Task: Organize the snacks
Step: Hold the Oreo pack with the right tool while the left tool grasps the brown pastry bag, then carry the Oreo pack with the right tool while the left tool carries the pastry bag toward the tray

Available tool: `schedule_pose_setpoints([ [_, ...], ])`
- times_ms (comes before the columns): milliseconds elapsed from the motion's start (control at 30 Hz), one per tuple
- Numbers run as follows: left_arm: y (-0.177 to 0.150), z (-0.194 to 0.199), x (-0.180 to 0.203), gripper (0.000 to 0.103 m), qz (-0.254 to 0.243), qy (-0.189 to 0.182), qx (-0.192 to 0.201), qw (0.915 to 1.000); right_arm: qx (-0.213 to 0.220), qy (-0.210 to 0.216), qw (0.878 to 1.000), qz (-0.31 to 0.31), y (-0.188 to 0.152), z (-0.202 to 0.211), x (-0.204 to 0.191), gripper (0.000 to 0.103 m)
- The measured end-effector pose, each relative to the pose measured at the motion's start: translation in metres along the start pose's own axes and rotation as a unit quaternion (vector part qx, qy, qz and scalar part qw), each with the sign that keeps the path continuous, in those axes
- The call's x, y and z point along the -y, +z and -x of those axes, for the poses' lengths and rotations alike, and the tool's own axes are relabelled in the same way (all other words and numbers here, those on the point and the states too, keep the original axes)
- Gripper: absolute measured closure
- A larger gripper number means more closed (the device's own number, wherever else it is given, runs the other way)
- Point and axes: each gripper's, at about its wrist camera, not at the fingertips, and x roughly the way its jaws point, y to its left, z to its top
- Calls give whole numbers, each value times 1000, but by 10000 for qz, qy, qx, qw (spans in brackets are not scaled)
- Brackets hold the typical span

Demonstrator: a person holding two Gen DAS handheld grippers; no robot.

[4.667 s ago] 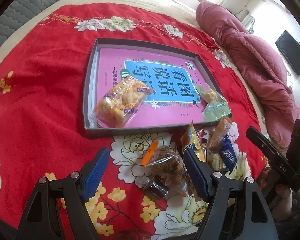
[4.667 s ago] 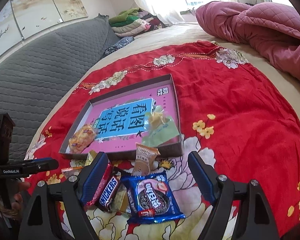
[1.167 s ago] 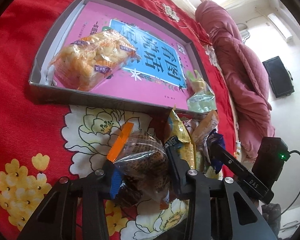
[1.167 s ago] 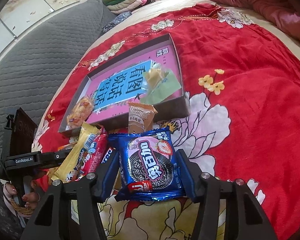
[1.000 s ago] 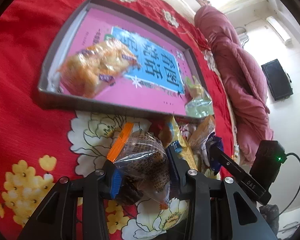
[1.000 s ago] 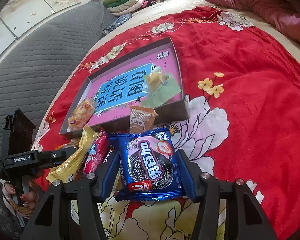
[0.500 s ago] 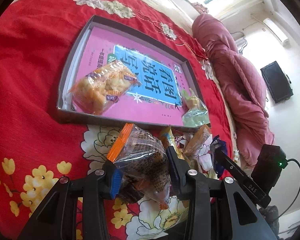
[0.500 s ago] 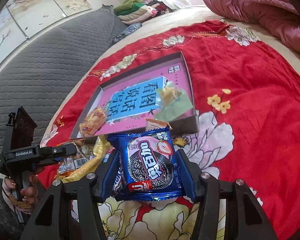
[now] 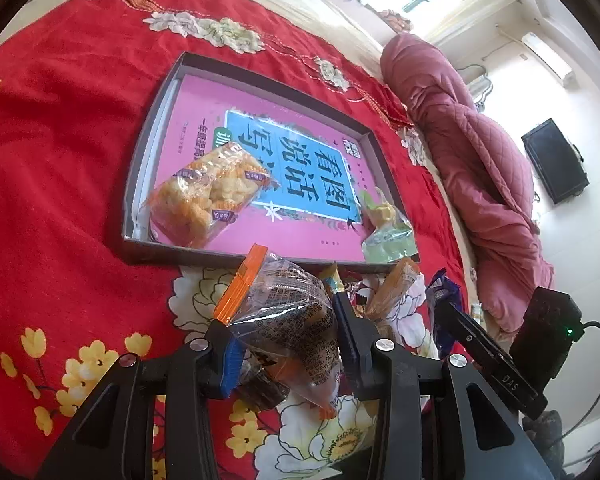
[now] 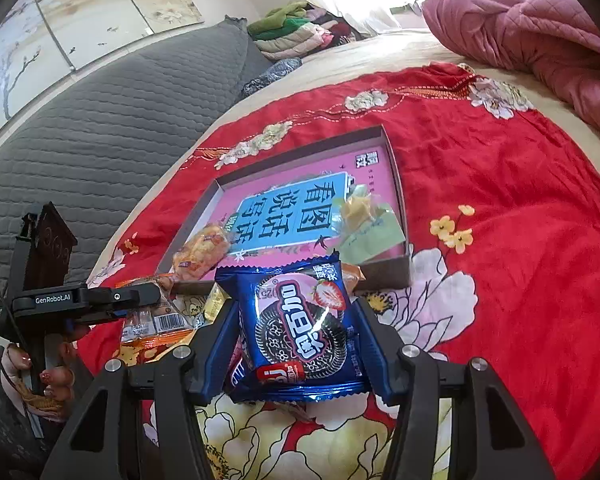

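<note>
My left gripper [image 9: 286,332] is shut on a clear packet of dark snack with an orange edge [image 9: 288,312], held above the red cloth just in front of the grey tray [image 9: 180,254]. My right gripper [image 10: 296,332] is shut on a blue cookie packet [image 10: 300,320], lifted near the tray's front rim [image 10: 384,276]. In the tray lie an orange snack packet [image 9: 206,196] at the left and a green packet [image 9: 386,232] at the right. Several loose snacks [image 9: 392,292] lie on the cloth between the grippers.
The tray floor is a pink and blue book cover [image 9: 300,160]. A pink quilt [image 9: 480,168] is heaped at the right of the bed. A grey padded headboard [image 10: 100,120] stands at the left. The red flowered cloth [image 10: 520,220] spreads all around.
Both grippers closed on their packets and lifted them off the pile. In the last second both have risen and moved back a little, with more of the tray in view.
</note>
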Motion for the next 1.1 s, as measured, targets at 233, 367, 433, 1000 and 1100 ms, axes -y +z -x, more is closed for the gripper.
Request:
schedule_pose_setpoints([
  [233,1,2,6,61,-90,9,48,9999,60,19,9999,91,2,0,-3,46],
  [367,2,3,7,61,-93,16,73,9999,137,38,9997,175,4,1,-7,46],
  [433,2,3,8,61,-90,20,82,9999,180,62,9996,197,5,1,-8,46],
  [1000,16,10,11,61,-109,66,325,9994,467,198,9980,390,17,1,-16,46],
  [1100,21,11,13,61,-104,72,384,9992,543,208,9975,392,22,0,-16,46],
])
